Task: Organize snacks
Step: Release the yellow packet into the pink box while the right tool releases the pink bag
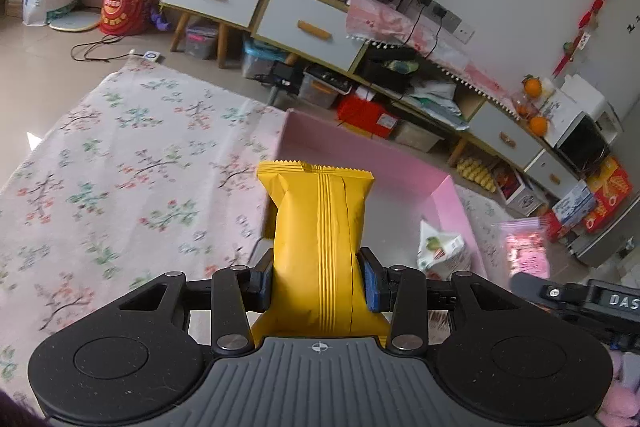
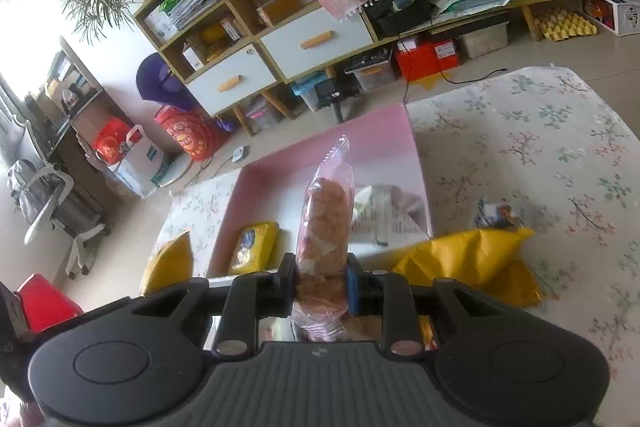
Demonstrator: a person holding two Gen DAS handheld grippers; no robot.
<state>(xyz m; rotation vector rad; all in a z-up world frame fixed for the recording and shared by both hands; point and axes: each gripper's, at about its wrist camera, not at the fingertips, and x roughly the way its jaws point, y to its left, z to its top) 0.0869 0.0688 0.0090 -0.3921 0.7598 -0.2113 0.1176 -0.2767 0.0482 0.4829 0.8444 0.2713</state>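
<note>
My left gripper [image 1: 316, 281] is shut on a yellow snack bag [image 1: 320, 227], held upright above the near edge of the pink box [image 1: 400, 163]. My right gripper [image 2: 320, 285] is shut on a clear pink packet of orange snacks [image 2: 326, 223], held over the same pink box [image 2: 384, 131]. Inside the box lie a white and green packet [image 1: 440, 247], which also shows in the right wrist view [image 2: 388, 211], and a small yellow packet [image 2: 252, 247]. The pink packet shows blurred at the right of the left wrist view [image 1: 524, 247].
The box sits on a floral cloth [image 1: 120, 163]. On the cloth lie a large yellow bag [image 2: 472, 259], a small dark packet [image 2: 496, 213] and another yellow bag [image 2: 168, 263]. A low cabinet with white drawers [image 1: 280, 15] stands behind.
</note>
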